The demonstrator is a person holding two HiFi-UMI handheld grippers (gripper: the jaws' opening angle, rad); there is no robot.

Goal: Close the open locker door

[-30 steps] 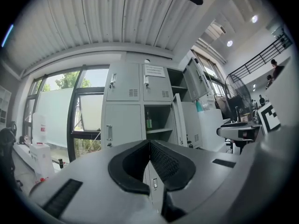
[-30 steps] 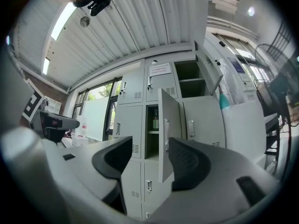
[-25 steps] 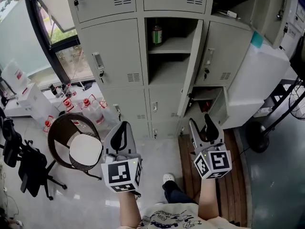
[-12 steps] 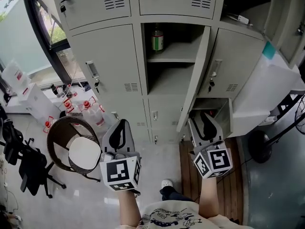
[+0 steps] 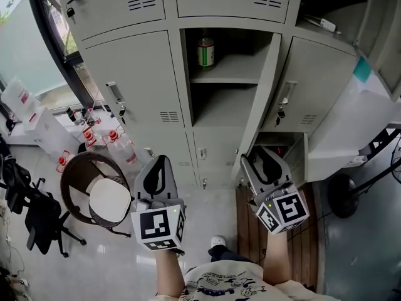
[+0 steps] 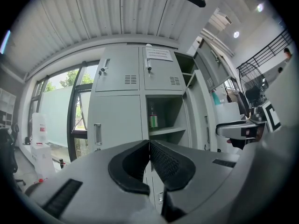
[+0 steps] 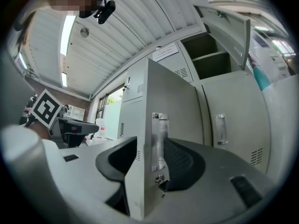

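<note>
Far left of the open locker door (image 5: 261, 99), a round chair with a dark woven rim (image 5: 70, 179) holds a white cushion (image 5: 109, 199). Clear plastic jugs with red caps (image 5: 116, 140) stand on the floor behind the chair, against the locker bank (image 5: 138, 80).

The left gripper (image 5: 161, 165) hangs left of the door over pale, smooth floor (image 5: 213, 202). Its ribbed black pads are clenched tip to tip, with nothing between them. Open floor lies between it and the lockers.

The bank is flat grey sheet metal with louvred vents and upright handles. Just left of the door is the open compartment. A shelf (image 5: 219, 75) divides it, and one bottle with a green label (image 5: 205, 49) stands on the shelf at the back. The part below the shelf looks bare.

The door stands swung out, edge-on to the head view, with its free edge toward the person. The right gripper (image 5: 262, 163) has just been closing and now grasps that edge at the bright metal handle (image 7: 159, 134), one pad on each face.

Below and right of the door is a brown slatted wooden platform (image 5: 307, 243). Beside the door a smaller lower door also hangs open.
</note>
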